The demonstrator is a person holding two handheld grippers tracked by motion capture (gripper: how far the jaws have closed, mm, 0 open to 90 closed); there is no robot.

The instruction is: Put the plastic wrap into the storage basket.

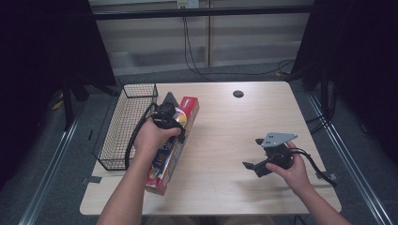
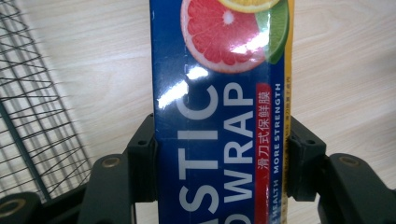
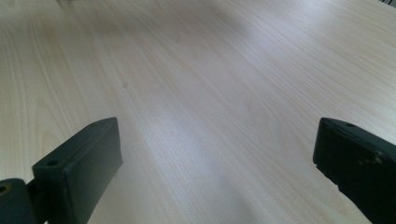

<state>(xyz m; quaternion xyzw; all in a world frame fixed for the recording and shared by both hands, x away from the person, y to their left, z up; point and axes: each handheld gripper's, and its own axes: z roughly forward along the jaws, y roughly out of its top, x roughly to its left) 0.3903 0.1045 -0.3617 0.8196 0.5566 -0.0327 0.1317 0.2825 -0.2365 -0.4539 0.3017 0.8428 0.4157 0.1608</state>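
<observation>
Plastic wrap box (image 1: pixel 174 145), long and blue with citrus printed on it, is clamped across its width by the left claw (image 2: pixel 219 163), beside the wire basket (image 1: pixel 126 123) at the left of the counter (image 1: pixel 234 140). The step in hand is judged to be the lifting of the box. Next, a carry over the basket rim is called for, with the box kept lengthwise to fit. Nothing is seen inside the basket. The right claw (image 3: pixel 219 158) is held released over bare counter.
</observation>
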